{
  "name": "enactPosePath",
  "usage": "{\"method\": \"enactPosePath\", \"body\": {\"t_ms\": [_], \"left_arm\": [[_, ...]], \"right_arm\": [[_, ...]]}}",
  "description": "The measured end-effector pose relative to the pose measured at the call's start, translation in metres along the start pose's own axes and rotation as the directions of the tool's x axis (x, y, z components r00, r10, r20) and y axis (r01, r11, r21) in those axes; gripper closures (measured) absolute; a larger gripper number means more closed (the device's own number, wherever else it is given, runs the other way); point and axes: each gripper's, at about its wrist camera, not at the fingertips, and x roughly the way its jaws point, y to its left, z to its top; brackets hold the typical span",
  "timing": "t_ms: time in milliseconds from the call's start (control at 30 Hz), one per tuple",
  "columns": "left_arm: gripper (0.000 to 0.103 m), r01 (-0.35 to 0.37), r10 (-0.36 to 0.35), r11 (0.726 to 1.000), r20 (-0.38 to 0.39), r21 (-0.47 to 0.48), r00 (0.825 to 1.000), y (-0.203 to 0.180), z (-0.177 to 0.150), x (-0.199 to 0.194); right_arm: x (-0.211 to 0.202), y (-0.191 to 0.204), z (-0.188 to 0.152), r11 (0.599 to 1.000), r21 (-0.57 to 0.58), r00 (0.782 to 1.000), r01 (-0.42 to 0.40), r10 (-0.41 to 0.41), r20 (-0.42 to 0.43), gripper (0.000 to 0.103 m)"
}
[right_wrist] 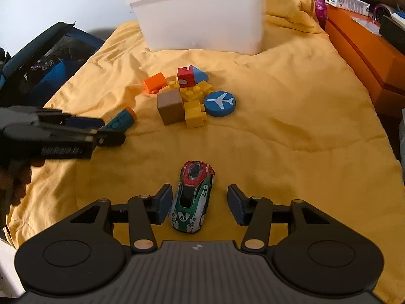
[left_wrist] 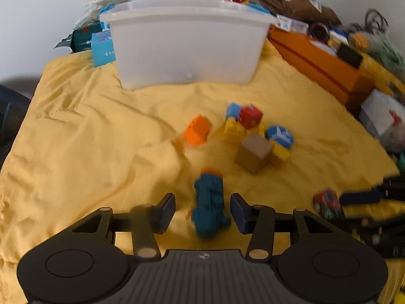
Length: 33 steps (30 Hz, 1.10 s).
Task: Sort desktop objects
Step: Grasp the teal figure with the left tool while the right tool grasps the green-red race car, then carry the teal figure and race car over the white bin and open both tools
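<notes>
Straddling the car with the right hand-held gripper, we have the jaws wide, one pad near each flank of the toy, which lies on the yellow cloth pointing slightly askew to the fingers. To grip well, we judge we should turn a little so the pads meet the car's sides squarely, then close gently so its wheels do not roll it out. The left hand-held gripper likewise stands wide around the teal piece, which lies lengthwise between the pads with an orange tip at its far end; that view is blurred, so we cannot tell if a pad touches it. Beyond lie the blocks: an orange block, a brown cube, yellow bricks, a red block and a blue disc with a plane on it. The white bin stands at the far end of the cloth, well apart, likely where things go.
</notes>
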Motion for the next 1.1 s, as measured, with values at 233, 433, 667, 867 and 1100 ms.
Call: {"method": "enactPosePath", "body": {"t_ms": [233,433,667,867,1100], "left_arm": [[0.066,0.037,-0.034,0.996,-0.03,0.076,0.999,-0.012,0.002,0.012],[0.075,0.023,-0.023,0.995,-0.004,0.092,1.0,-0.009,-0.001,0.001],[0.075,0.015,-0.018,0.998,0.06,0.055,0.998,0.001,0.001,-0.025],[0.075,0.018,-0.016,1.0,0.12,-0.015,0.993,0.016,0.02,-0.05],[0.075,0.019,-0.01,0.999,0.18,-0.051,0.984,0.025,0.064,-0.067]], "right_arm": [[0.003,0.001,0.002,1.0,0.003,1.0,-0.017,0.017,-0.013,0.061],[-0.004,0.0,0.003,1.0,0.006,0.999,-0.03,0.03,0.016,0.069],[-0.013,-0.006,0.008,0.998,0.035,0.998,-0.043,0.041,0.049,0.069],[-0.025,-0.007,0.025,0.996,0.05,0.993,-0.072,0.068,0.095,0.069],[-0.041,-0.009,0.074,0.992,0.064,0.977,-0.109,0.095,0.193,0.069]]}}
